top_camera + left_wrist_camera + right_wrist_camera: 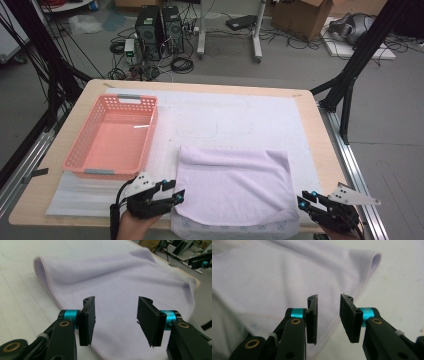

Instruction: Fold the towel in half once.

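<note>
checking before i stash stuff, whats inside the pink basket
The pink basket looks empty: its bare floor shows, with a bright glare streak. The near wall hides a thin strip of floor behind it.

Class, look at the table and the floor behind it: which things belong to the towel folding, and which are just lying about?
Belongs to the job:
folded lilac towel
left gripper, open
right gripper, open
white mat under the towel

Just lying about:
pink basket, empty
computer towers on the floor
cardboard box
</note>
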